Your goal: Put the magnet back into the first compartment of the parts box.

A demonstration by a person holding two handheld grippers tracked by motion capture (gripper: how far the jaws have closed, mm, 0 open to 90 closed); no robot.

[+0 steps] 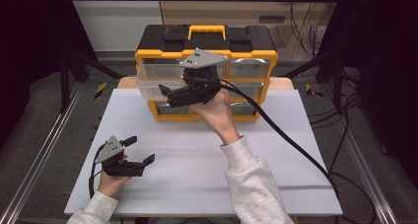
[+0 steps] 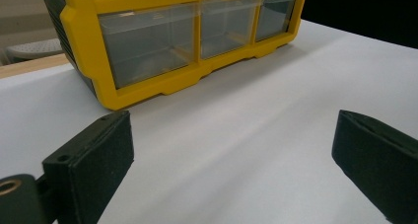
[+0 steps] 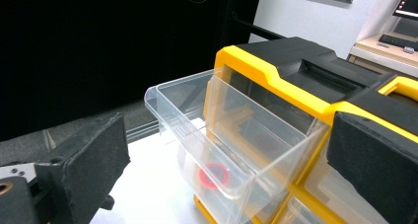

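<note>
Top-left clear drawer (image 1: pixel 154 81) of the yellow organizer (image 1: pixel 256 54) is found pulled out; a red ring (image 3: pixel 214 175) is seen through it. Right gripper (image 1: pixel 170 93) is held before the drawer, jaws spread, empty. Left gripper (image 1: pixel 140 151), likewise spread and empty, is rested on the white table (image 1: pixel 197 179); the ring's retrieval is judged outstanding.

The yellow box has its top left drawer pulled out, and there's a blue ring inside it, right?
Almost. The yellow box does have its top left drawer pulled out, but the ring inside it is red, not blue. The right gripper view shows it through the drawer's clear plastic, between the open right claw's jaws.
</note>
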